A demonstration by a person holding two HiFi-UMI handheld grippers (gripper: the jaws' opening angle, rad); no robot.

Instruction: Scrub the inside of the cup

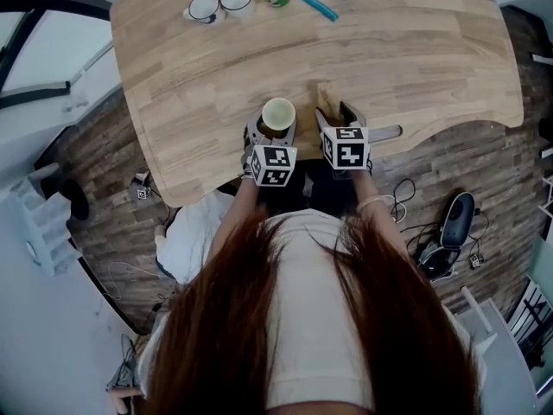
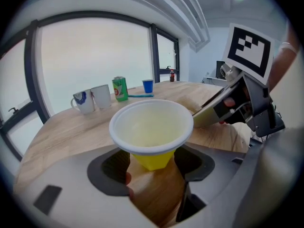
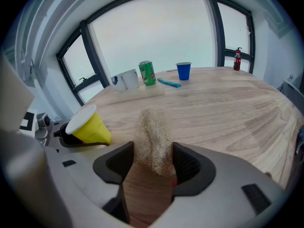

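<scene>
Jaws of the left hand-held gripper closed on yellow cup; right hand-held gripper, just beside, closed on fibrous scrub pad.

Bright, washed-out daylight from the windows; fisheye warping, dark vignetted corners, soft foreground blur

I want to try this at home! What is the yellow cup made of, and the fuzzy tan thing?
The yellow cup looks like thin plastic, maybe coated paper: smooth, slightly glossy, pale inside, with a rolled rim. The scrub pad looks like coarse tan fibres, loofah or synthetic, I cannot tell which: fuzzy, matte, loose strands at its edges.
</scene>
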